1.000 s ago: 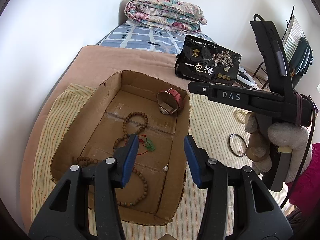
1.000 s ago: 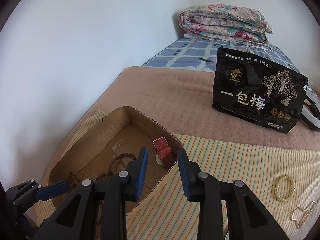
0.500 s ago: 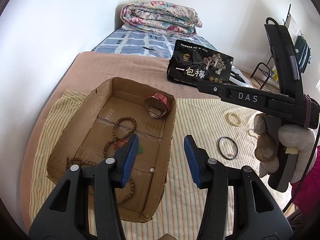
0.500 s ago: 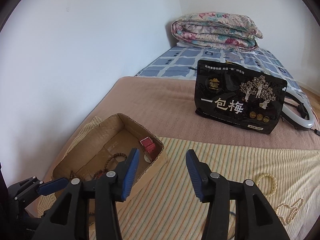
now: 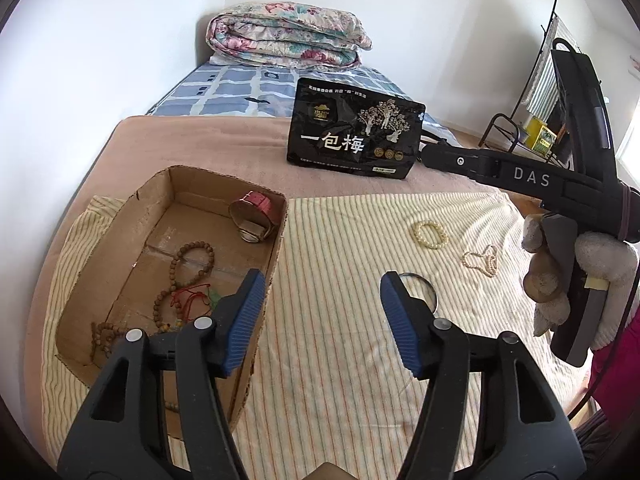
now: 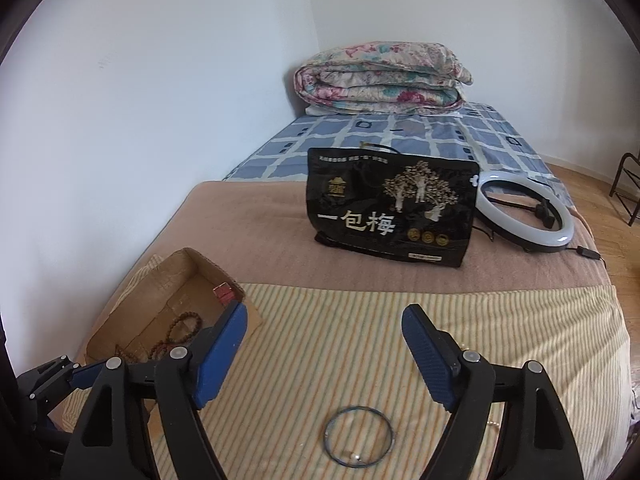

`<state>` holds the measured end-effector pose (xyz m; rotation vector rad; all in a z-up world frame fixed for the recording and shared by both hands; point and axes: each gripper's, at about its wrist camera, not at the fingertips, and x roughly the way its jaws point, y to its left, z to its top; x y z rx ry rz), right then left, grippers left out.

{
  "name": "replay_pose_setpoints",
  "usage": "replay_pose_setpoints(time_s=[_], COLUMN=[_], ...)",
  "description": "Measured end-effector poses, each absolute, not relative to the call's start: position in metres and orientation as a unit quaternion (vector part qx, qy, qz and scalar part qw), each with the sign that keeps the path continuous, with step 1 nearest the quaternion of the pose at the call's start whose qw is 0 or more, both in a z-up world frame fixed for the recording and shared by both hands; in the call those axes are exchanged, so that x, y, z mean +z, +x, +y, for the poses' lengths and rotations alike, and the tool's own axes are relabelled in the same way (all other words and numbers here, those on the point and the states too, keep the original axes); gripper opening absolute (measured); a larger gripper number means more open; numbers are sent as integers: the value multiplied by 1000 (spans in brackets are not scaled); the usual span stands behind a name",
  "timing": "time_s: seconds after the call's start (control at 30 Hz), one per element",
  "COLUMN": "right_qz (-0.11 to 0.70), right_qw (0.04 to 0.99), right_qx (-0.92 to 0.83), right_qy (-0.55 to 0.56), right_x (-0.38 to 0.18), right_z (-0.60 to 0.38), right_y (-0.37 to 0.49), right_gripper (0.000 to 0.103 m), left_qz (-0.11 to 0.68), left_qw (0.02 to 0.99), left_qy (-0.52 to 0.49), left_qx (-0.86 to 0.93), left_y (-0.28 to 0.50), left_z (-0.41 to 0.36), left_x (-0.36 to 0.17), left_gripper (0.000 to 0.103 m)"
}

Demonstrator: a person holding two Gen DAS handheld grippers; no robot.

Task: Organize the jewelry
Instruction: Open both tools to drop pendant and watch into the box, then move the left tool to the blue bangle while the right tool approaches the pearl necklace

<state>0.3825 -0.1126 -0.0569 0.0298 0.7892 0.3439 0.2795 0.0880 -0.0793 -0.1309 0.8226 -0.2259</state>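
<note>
A cardboard box [image 5: 132,224] sits at the left of the left wrist frame on a striped cloth [image 5: 340,248], holding a red-strapped watch [image 5: 254,216], a string of brown wooden beads [image 5: 188,268] and a red cord with a green pendant [image 5: 200,296]. The left gripper [image 5: 322,320] hangs released at lower centre, blue pads spread wide over the box's right wall and the cloth, gripping nothing. Right of centre, loose on the cloth, lie a pearl bracelet [image 5: 430,234], a pearl necklace [image 5: 482,260] and a thin bangle [image 6: 359,437], the last lying low in the right wrist frame between the parted pads of the released, empty right gripper [image 6: 324,356]. A black snack bag [image 6: 390,210] stands behind, beside a ring light [image 6: 524,212], with a folded floral quilt [image 6: 380,80] at the upper centre.
</note>
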Motion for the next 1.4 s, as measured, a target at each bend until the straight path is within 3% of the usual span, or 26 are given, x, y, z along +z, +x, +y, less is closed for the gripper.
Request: replay_pose_setpoints(time_s=[0.17, 0.33, 0.67, 1.0, 1.4], right_qz=[379, 385, 400, 426, 455], right_qw=[915, 915, 913, 904, 888], right_qx=[140, 117, 81, 44, -3], right_qy=[13, 15, 4, -4, 69], right_x=[-54, -56, -71, -109, -159], right_z=[-148, -182, -237, -284, -345], right_y=[379, 377, 368, 364, 355], right_gripper=[88, 92, 99, 100, 100], left_qz=[409, 417, 440, 472, 510], left_qw=[902, 895, 879, 857, 833], left_qy=[-51, -35, -17, 7, -19], left_qx=[-130, -153, -182, -207, -214], left_y=[284, 286, 298, 315, 344], left_z=[64, 37, -3, -38, -51], left_x=[-83, -88, -112, -147, -186], left_gripper=[63, 74, 75, 76, 76])
